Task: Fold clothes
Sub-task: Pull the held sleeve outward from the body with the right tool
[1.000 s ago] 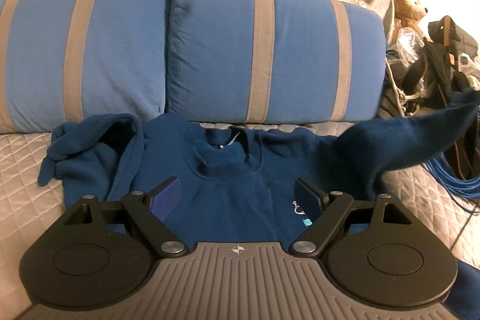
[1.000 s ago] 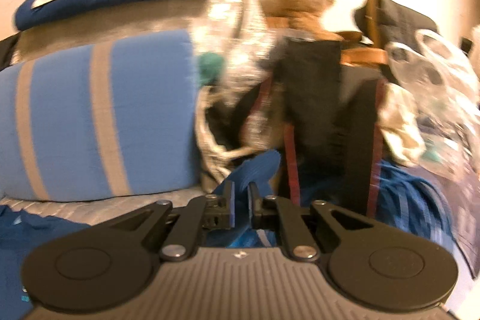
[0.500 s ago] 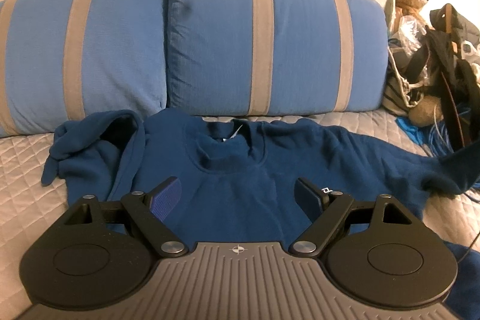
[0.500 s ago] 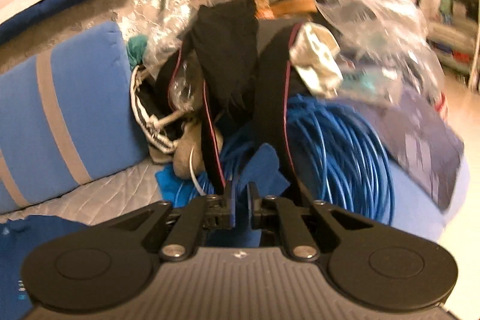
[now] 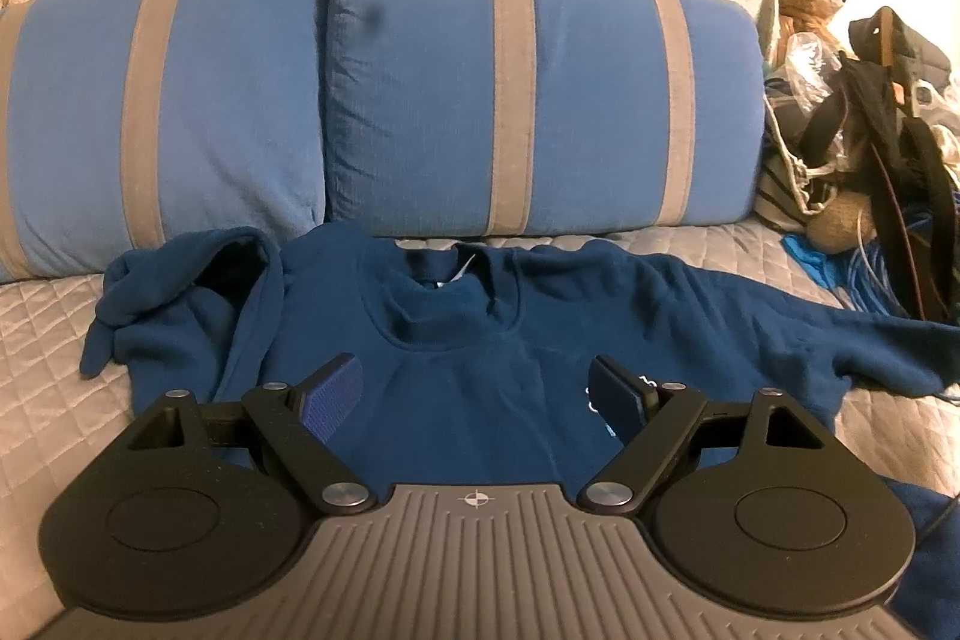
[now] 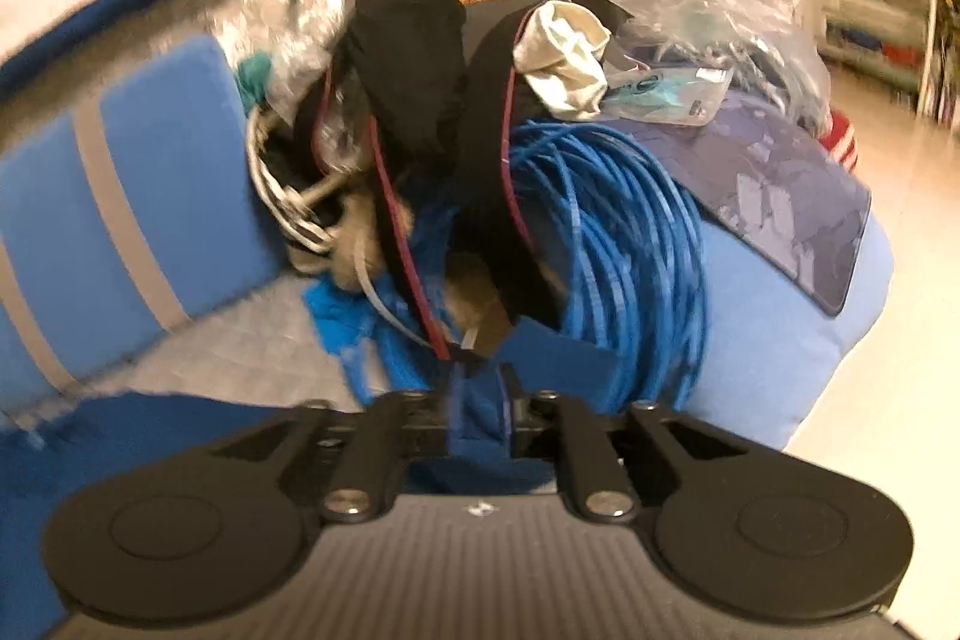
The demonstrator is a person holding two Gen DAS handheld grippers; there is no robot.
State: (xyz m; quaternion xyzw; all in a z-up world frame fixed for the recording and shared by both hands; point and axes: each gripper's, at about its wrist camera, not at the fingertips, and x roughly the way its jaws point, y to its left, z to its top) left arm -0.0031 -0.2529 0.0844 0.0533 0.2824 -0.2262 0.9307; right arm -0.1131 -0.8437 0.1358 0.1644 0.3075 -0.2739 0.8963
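Since a second ago, the sleeve (image 5: 798, 334) that hung in the air right of the sweatshirt (image 5: 468, 388) collar has come down and now lies stretched out flat, reaching toward the blue cable coil (image 6: 624, 232). That spread suits a fold across the chest. Right gripper (image 6: 480, 415) is clamped on the cuff, holding it taut. Left gripper (image 5: 477, 394) hovers over the chest below the collar, fingers wide apart. Opposite sleeve (image 5: 174, 292) sits bunched left of the collar.
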